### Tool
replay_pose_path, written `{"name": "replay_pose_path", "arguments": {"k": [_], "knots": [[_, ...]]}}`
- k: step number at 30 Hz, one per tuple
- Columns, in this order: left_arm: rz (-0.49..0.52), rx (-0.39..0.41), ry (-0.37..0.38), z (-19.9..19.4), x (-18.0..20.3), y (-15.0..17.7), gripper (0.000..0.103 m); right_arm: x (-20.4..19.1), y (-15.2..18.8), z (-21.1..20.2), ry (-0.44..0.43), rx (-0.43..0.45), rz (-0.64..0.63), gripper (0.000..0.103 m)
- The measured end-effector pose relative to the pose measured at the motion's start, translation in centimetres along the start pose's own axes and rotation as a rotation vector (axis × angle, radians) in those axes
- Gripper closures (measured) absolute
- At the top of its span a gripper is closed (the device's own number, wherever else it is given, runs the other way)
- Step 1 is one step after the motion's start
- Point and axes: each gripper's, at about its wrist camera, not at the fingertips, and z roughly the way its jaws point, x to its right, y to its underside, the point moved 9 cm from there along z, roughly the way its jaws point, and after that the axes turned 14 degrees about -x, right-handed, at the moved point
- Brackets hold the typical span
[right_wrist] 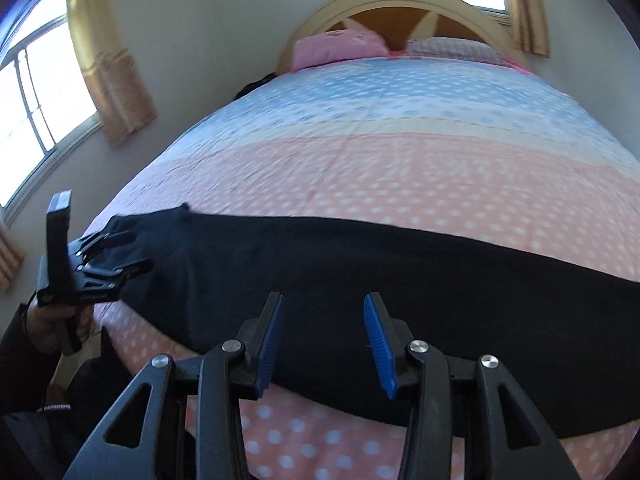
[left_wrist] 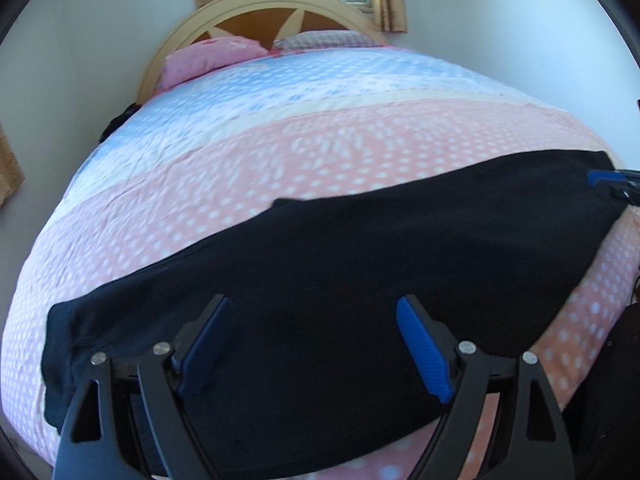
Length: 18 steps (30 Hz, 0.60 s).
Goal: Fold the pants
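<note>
The black pants (left_wrist: 340, 264) lie flat across the lower half of both frames, on the bed (right_wrist: 360, 160). Both left tongs (left_wrist: 316, 344) and right tongs (right_wrist: 324, 340) gape, holding nothing (low centre of each view). We should pinch matching edges and lift evenly.

Long black fabric pants (right_wrist: 400, 280) cut off at right edge of right wrist view, near hem hidden behind black two-finger left gripper (left_wrist: 314, 348) frame, spotted pink-and-blue quilted bedspread (left_wrist: 320, 144) motion-blurred, dark object (left_wrist: 120, 120) beside bed unidentifiable.
</note>
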Motion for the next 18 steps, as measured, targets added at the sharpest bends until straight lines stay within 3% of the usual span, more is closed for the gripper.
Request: {"name": "replay_pose_path", "arguments": {"k": [3,5,7,13,18], "knots": [[-0.033,-0.017,-0.002,0.4,-1.9,0.8,0.016,-2.5,1.6,3.7,0.037,-0.135,-0.081,0.06],[-0.03,-0.019,-0.006,0.4,-2.4,1.3,0.016,-3.4,2.3,4.0,0.122,-0.138,-0.17,0.059],[-0.034,0.001,-0.022,-0.2,-3.3,1.5,0.016,-3.9,2.4,3.5,0.125,-0.168,-0.187,0.059],[-0.104,0.04,-0.079,-1.1,-7.9,1.8,0.016,-7.0,-3.2,1.8,-0.034,-0.077,-0.184,0.059],[-0.167,0.046,-0.119,-0.9,-11.2,2.5,0.016,-10.5,-9.3,6.6,-0.239,-0.123,-0.165,0.059]]}}
